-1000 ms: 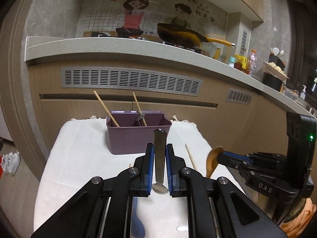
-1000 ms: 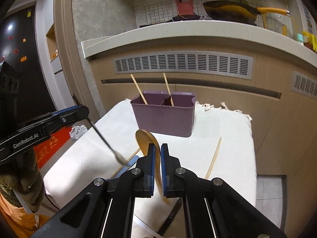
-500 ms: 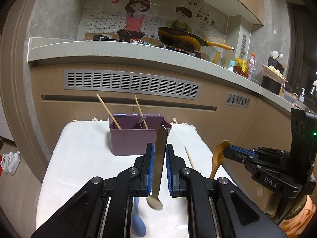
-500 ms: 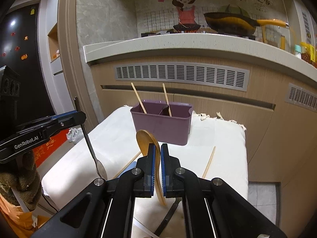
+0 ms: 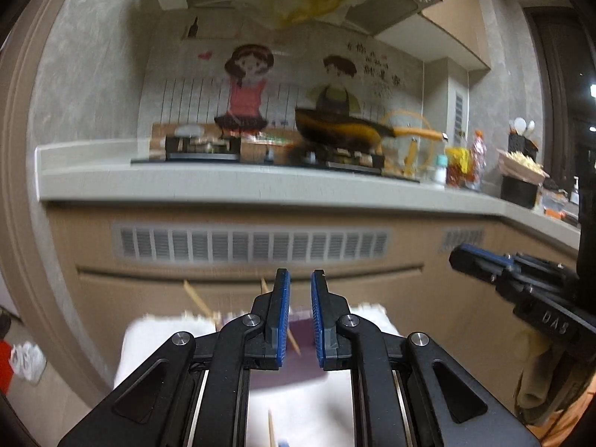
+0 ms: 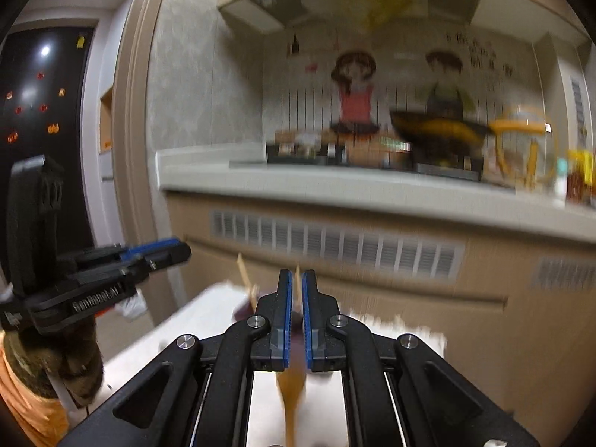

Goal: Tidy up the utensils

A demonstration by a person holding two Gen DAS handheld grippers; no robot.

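In the left wrist view my left gripper (image 5: 299,275) is lifted above the white cloth (image 5: 149,342). Its blue pads stand a narrow slit apart, and no metal spoon shows between them. Through the slit I see the purple bin (image 5: 300,342), with chopsticks (image 5: 197,300) leaning out of it. In the right wrist view my right gripper (image 6: 296,275) is shut on the wooden spoon (image 6: 292,395), which hangs down blurred below the pads. The bin (image 6: 241,312) lies ahead of it. Each gripper shows in the other's view: the right gripper (image 5: 456,257) and the left gripper (image 6: 184,251).
A loose chopstick (image 5: 272,428) lies on the cloth near me. Behind the bin rises a wooden cabinet front with a vent grille (image 5: 253,246) under a grey counter (image 5: 223,182). A wok (image 5: 342,130) sits on the stove there. Shoes (image 5: 26,361) lie on the floor at left.
Both grippers have risen and tipped up, so the counter now fills the views. The metal spoon that stood between the left pads is gone from sight. The wooden spoon now hangs downward.
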